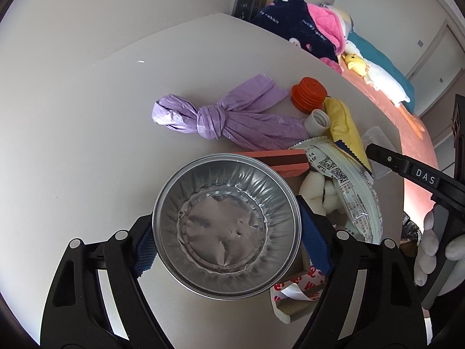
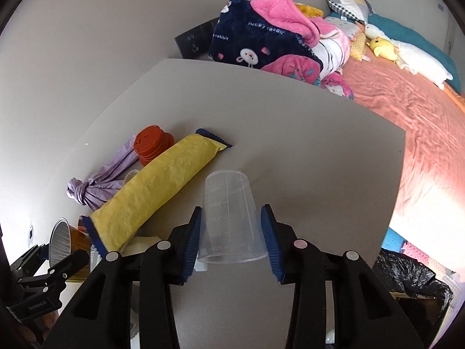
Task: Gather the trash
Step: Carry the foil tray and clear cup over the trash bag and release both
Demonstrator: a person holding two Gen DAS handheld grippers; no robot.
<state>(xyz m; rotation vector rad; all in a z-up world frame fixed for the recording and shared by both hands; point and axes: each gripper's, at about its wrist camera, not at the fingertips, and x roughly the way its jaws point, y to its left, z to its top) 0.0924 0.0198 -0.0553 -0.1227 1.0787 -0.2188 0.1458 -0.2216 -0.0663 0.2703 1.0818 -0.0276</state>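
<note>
My left gripper (image 1: 226, 242) is shut on a round foil bowl (image 1: 226, 224) and holds it above the grey table (image 1: 87, 131). The bowl also shows in the right wrist view (image 2: 59, 242) at the far left. My right gripper (image 2: 231, 240) stands around an upturned clear measuring cup (image 2: 231, 218) on the table; its blue pads sit at both sides of the cup, with a small gap on the right. A knotted purple bag (image 1: 221, 117), a yellow wrapper (image 2: 154, 192), an orange ribbed cap (image 1: 309, 93) and a printed packet (image 1: 351, 192) lie on the table.
A black-lined trash bin (image 2: 407, 276) stands below the table's right edge. An orange box (image 1: 287, 161), white foam pieces (image 1: 319, 192), a small white cup (image 1: 318, 122) and tape scraps (image 1: 293, 293) lie among the trash. A bed (image 2: 407, 101) with blankets and toys is behind.
</note>
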